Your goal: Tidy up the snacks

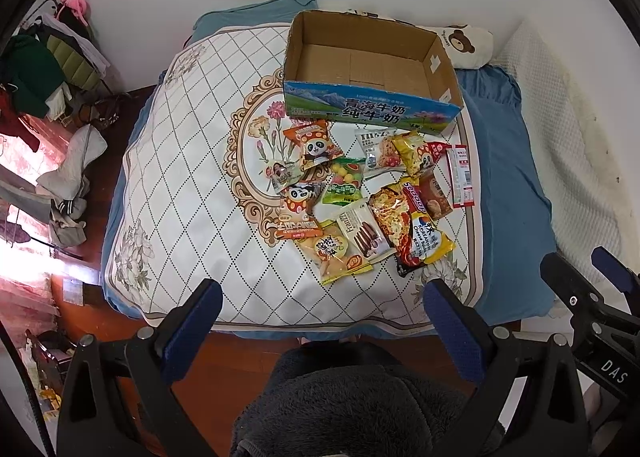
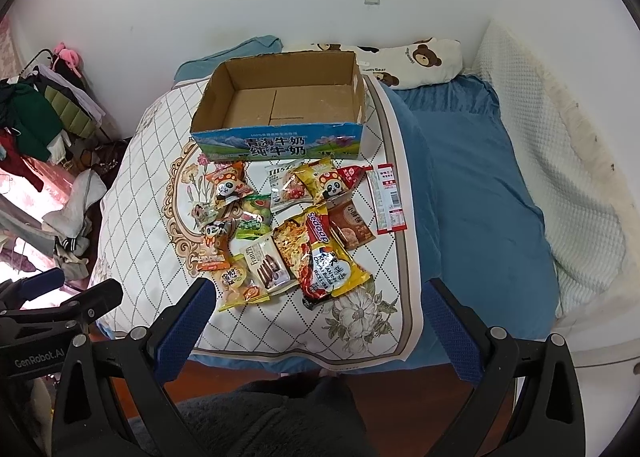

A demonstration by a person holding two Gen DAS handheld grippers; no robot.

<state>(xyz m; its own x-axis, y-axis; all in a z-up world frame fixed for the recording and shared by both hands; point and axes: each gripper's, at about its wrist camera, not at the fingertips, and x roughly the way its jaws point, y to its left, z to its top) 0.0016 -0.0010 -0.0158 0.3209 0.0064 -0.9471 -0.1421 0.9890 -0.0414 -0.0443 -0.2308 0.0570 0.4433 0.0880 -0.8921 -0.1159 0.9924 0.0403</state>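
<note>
Several snack packets lie in a loose pile (image 1: 368, 193) (image 2: 296, 229) on a white quilted mat on the bed, among them a yellow Sedaap noodle pack (image 1: 412, 229) (image 2: 324, 257) and an orange panda bag (image 1: 314, 143) (image 2: 229, 183). Behind the pile stands an empty open cardboard milk box (image 1: 372, 109) (image 2: 280, 143). My left gripper (image 1: 320, 293) is open and empty, held above the bed's near edge. My right gripper (image 2: 320, 291) is open and empty too, near the pile's front; it also shows at the right of the left wrist view (image 1: 588, 269).
The quilted mat (image 1: 188, 161) (image 2: 136, 177) lies on a blue sheet (image 1: 508, 177) (image 2: 472, 193). A bear-print pillow (image 1: 468, 45) (image 2: 420, 57) lies behind the box. Clothes (image 1: 48, 69) (image 2: 36, 113) hang and pile at the left. A white blanket (image 2: 560, 161) runs along the right.
</note>
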